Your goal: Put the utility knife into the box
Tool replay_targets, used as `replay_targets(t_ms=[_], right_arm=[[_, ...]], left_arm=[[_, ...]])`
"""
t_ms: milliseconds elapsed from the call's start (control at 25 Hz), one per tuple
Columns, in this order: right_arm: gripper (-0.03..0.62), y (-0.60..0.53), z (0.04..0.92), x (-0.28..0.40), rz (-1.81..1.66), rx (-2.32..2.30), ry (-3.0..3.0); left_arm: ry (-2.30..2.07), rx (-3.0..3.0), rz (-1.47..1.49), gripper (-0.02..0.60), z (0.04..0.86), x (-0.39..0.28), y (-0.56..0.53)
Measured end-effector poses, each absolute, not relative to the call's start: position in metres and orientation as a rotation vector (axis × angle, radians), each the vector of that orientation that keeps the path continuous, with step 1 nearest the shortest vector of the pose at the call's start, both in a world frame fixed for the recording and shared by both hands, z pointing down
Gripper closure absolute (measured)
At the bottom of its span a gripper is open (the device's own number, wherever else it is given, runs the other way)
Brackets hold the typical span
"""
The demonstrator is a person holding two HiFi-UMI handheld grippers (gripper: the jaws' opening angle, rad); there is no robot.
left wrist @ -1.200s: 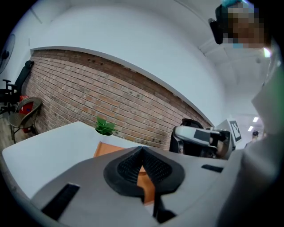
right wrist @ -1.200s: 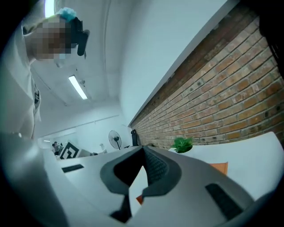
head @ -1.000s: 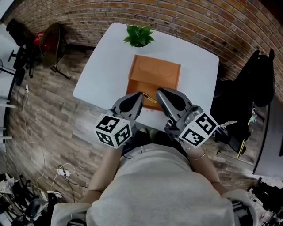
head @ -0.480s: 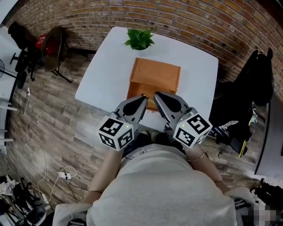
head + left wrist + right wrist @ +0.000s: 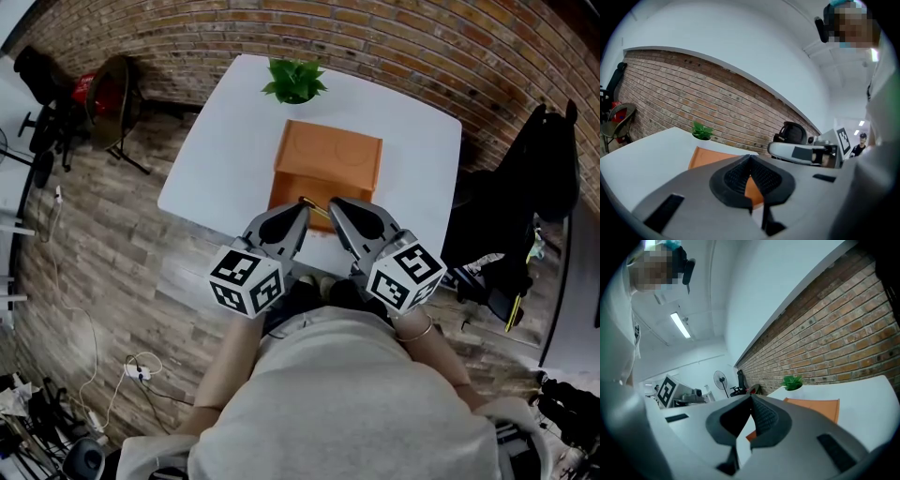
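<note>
Head view, with both gripper views. A white surface is shown against a brick wall, seen steeply from above. An orange box is placed near the middle of the surface, and a small green plant is set behind it, close to the far edge.

The left gripper and the right gripper are held side by side over the near edge of the surface, with their tips pointed at the near end of the box. A marker cube is carried at the rear of each. In the left gripper view the jaws are seen pressed together at the tip, with nothing held between them, and only the orange of the box is glimpsed below the pads. In the right gripper view the jaws are likewise drawn together and nothing is gripped.

A thin yellow strip, taken to be the utility knife, is seen between the two tips at the near end of the box. It is gripped by neither pair of jaws. It is largely hidden by the grippers, and whether it is laid on the surface or on the box cannot be told.

A wooden floor is seen around the surface, and the person's grey shirt fills the lower part of the head view.
</note>
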State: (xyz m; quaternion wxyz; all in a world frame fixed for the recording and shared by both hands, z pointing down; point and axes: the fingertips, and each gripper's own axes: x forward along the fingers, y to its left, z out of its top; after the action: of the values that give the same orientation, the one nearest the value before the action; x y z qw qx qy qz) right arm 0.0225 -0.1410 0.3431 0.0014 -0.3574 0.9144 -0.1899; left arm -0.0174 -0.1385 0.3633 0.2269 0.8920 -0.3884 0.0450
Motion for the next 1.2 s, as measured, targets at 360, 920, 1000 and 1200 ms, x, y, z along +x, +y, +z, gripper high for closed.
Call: replay_targets(t_ms=[360, 920, 1000, 1200], right_arm=[[0.595, -0.140, 0.342, 0.023, -0.620, -1.136, 2.851], [0.595, -0.142, 0.348, 0.022, -0.645, -1.135, 2.862], [0.595, -0.143, 0.349, 0.023, -0.644, -1.145, 2.863], [0.595, -0.143, 0.352, 0.024, -0.653, -1.162, 2.860]], left_arm=[[-1.071, 2.452, 0.131, 0.575, 0.366, -0.018, -0.138], [-1.038, 2.444, 0.143, 0.575, 0.372, -0.012, -0.138], [-1.034, 2.444, 0.149, 0.575, 0.372, -0.012, -0.139], [-1.023, 2.459, 0.172, 0.575, 0.373, -0.009, -0.137]])
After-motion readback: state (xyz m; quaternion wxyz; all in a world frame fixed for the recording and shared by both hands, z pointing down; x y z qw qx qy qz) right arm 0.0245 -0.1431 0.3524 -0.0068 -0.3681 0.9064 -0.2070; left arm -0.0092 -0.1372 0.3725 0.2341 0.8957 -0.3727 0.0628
